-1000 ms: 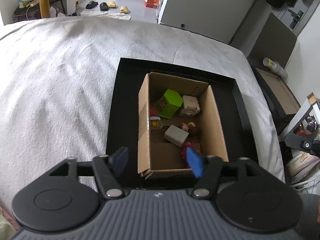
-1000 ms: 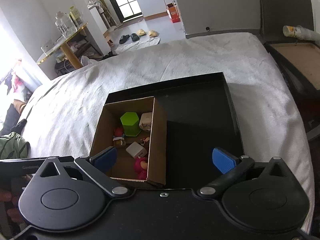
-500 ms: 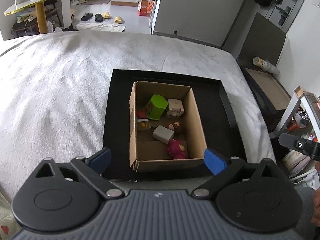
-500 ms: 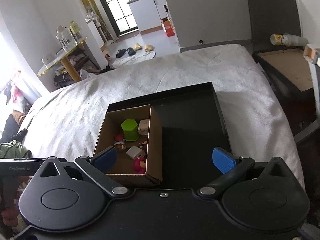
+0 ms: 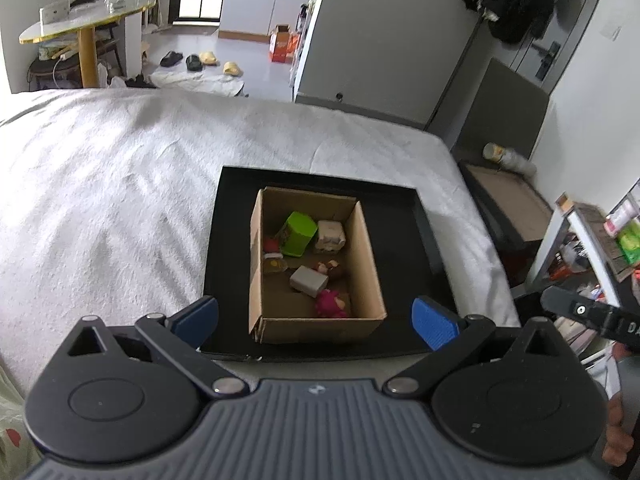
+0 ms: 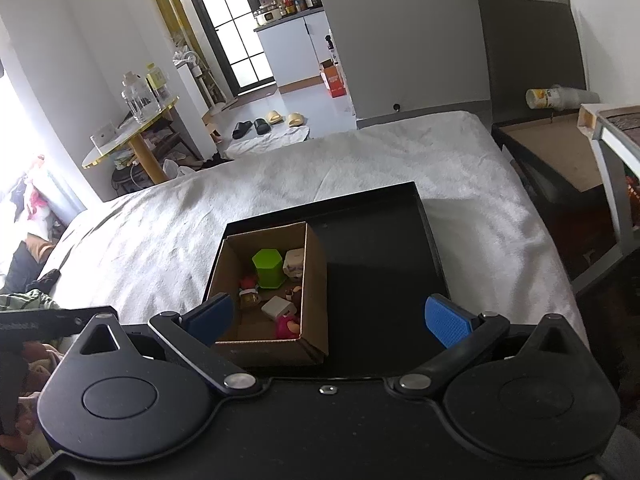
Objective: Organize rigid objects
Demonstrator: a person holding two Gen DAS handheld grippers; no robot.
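cardboard box [image 5: 316, 322] sits on the left part of a black tray [image 5: 434, 264], and the tray lies on a bed covered by a white blanket [image 5: 112, 184]. inside the box lie the rigid objects: a green hexagonal container [image 5: 298, 228] next to a pale cube [image 5: 330, 235] at the far end, a small red piece [image 5: 271, 245] and a small jar [image 5: 274, 264] along the left wall, a grey block [image 5: 309, 280] and a small brown figure [image 5: 330, 267] near the middle, and a pink toy [image 5: 330, 303] close to the near wall.

left gripper [image 5: 316, 322] hangs above the near edge of the tray with its blue pads spread wide and nothing between them; the box only shows through the gap, well below. right gripper [image 6: 328, 318] is likewise spread and empty, with the bare black half of the tray [image 6: 380, 272] in front of it. part of a hand [image 5: 618, 432] shows at the right edge of the left wrist view.

judging from this layout, the collecting step looks finished or close to it: every small item in view is in the box, and none lies loose on the tray or the blanket. the step in hand reads as a release and a pull-away after a drop.

if anything is left, it lies outside both views, so the next move calls for a look around for stray pieces, then a descent with the pads wide and a firm pinch on the item's flat sides. the drop should be made low over the box so that hard pieces do not bounce out.
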